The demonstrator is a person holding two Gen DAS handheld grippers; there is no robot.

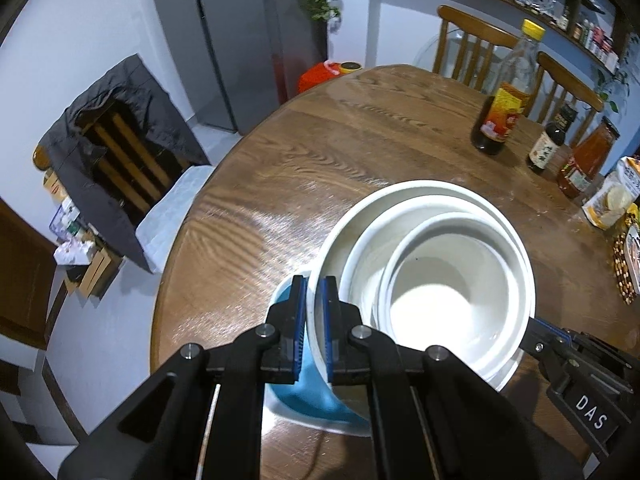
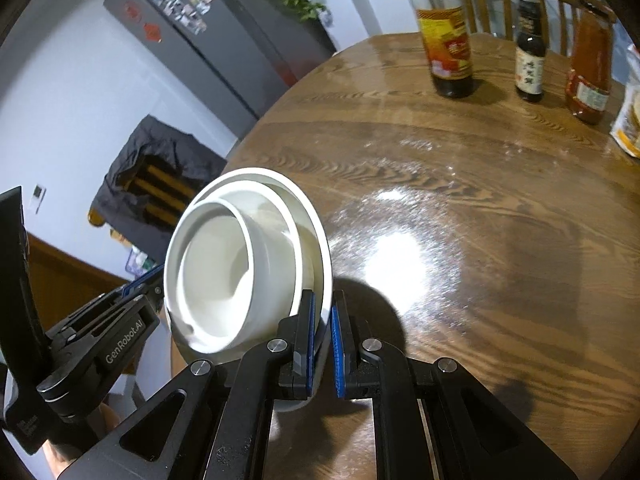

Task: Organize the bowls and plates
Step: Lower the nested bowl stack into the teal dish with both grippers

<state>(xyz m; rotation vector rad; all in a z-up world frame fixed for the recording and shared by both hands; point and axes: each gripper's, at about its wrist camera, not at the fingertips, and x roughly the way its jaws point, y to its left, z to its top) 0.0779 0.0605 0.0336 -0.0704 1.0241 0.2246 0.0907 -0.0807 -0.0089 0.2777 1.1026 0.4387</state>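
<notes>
Both claws, left claw [image 1: 314, 284] and right claw [image 2: 323, 300], pinch the rim of the nested white bowls [image 1: 432, 264] over the round wooden bench [image 1: 320, 152]; sauce bottles [image 1: 508, 92] stand far right.

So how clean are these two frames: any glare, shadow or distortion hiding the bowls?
Left wrist view: fisheye bends the table edge; glare streaks left of the nested white bowls, whose rims stay sharp. Right wrist view: a bright hotspot on the wood beside the bowls, dark shadow under them, far bottles slightly soft.
</notes>
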